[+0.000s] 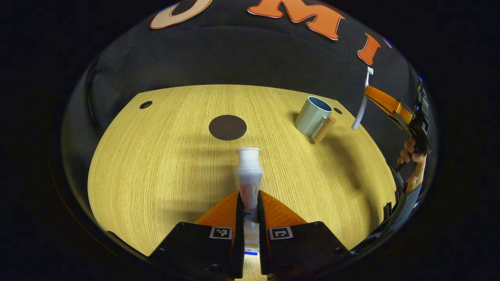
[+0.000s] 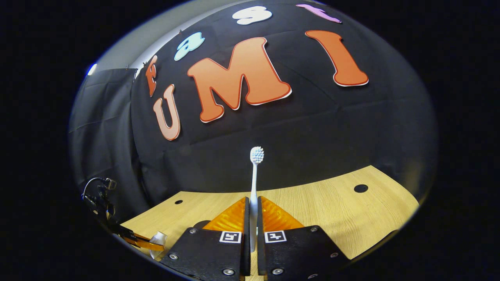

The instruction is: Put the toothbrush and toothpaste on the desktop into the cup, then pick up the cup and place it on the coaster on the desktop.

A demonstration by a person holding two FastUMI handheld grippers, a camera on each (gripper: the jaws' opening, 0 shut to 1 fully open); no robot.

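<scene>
Left gripper [image 1: 250, 203] is clamped on the toothpaste [image 1: 249, 177], bottom centre of left gripper view; tube's long axis runs straight up-frame, cap end away from the cam. Coaster [image 1: 227, 127] sits just above it, cup [image 1: 312, 116] w/ handle to upper right, both on the desktop [image 1: 156, 164]. Right gripper [image 2: 253, 212] pinches the toothbrush [image 2: 255, 175], upright, bristles at top; far right of left gripper view it prob. hangs clear of the desktop.
</scene>
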